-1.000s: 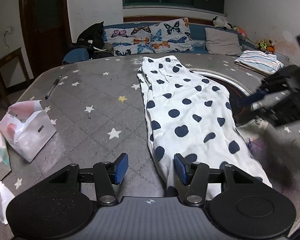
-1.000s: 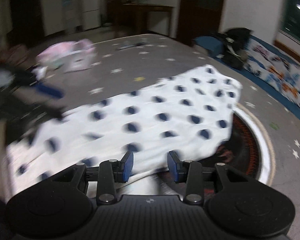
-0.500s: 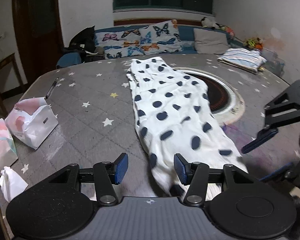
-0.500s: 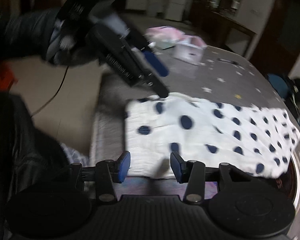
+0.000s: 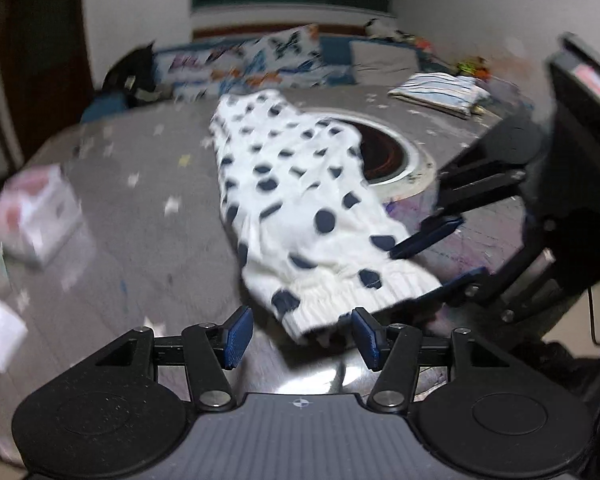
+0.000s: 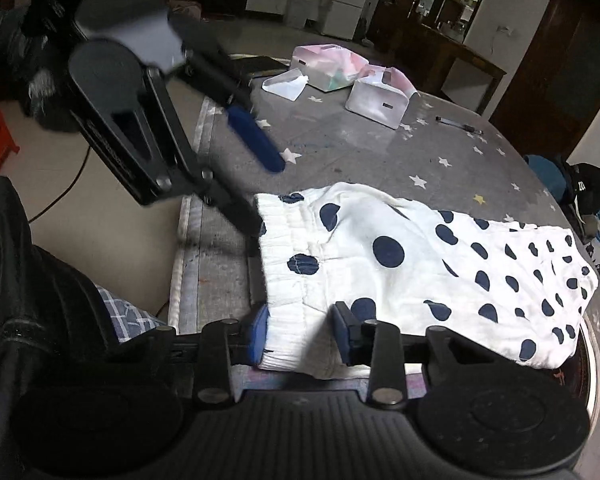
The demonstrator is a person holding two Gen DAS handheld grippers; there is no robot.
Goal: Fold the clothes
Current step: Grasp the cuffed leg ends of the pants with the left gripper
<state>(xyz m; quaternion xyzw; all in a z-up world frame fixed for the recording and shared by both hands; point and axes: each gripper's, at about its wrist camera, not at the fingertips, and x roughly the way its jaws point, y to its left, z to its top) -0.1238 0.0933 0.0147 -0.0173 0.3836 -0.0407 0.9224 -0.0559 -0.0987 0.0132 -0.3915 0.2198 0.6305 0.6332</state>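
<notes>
White trousers with dark blue dots [image 5: 300, 200] lie lengthwise on the grey star-patterned table [image 5: 140, 240], ribbed waistband nearest me. My left gripper [image 5: 302, 336] hovers at the waistband's left corner. Its jaws are opening, and the cloth's edge lies just ahead of the pads, untouched. In the right wrist view the trousers [image 6: 420, 260] run off to the right. My right gripper [image 6: 300, 334] straddles the near waistband corner and its jaws are closing, with cloth between the pads. The right gripper [image 5: 444, 258] also shows from the left, one finger above the cloth and one below.
A round dark recess [image 5: 396, 156] is sunk into the table beside the trousers. A folded striped cloth [image 5: 440, 92] lies at the far right. Pink-and-white boxes [image 6: 380, 96] and a pen [image 6: 458, 124] sit at the far side. A person's leg [image 6: 40, 300] stands at the table edge.
My right gripper has swung from the trousers' long side round to the waistband end and now straddles its corner. My left gripper has shifted along to the other waistband corner.
</notes>
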